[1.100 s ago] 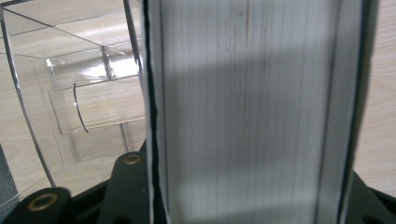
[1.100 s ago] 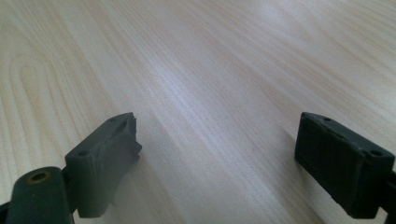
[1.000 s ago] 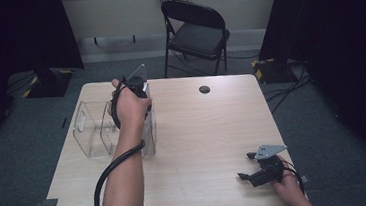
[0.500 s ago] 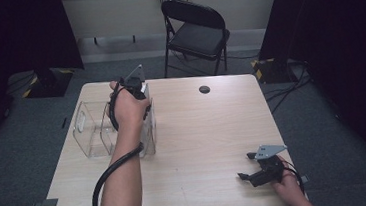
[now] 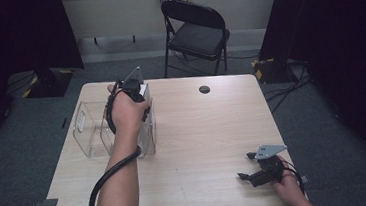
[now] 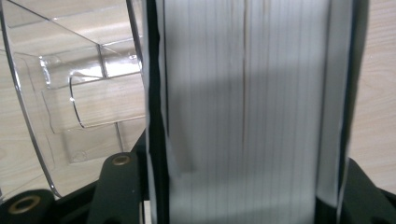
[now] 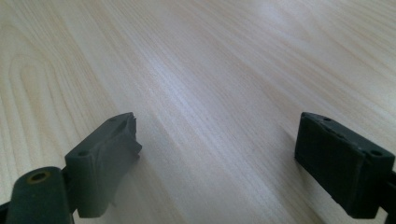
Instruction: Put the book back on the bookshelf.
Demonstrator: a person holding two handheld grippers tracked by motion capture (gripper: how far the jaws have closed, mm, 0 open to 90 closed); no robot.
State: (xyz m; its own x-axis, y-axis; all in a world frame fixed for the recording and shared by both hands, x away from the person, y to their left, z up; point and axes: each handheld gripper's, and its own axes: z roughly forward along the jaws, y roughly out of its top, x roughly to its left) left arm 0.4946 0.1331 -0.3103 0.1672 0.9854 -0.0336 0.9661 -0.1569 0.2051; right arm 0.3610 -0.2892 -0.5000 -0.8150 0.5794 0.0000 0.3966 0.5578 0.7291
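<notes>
A clear plastic organizer (image 5: 89,134) with upright dividers stands at the table's left. A thick book (image 6: 243,93), white page edges between black covers, stands upright in its right-hand slot (image 5: 145,92). My left gripper (image 5: 137,98) reaches down over the book from above, under the person's hand. In the left gripper view the book sits between the jaws of the left gripper (image 6: 243,191). They have just been opening and stand slightly off the covers. My right gripper (image 5: 245,166) rests low at the table's front right, open (image 7: 217,140) over bare wood.
A small round black object (image 5: 204,89) lies on the table's far middle. A black folding chair (image 5: 197,31) stands behind the table. The wooden table (image 5: 198,131) has bare surface between the two hands. Dark curtains flank both sides.
</notes>
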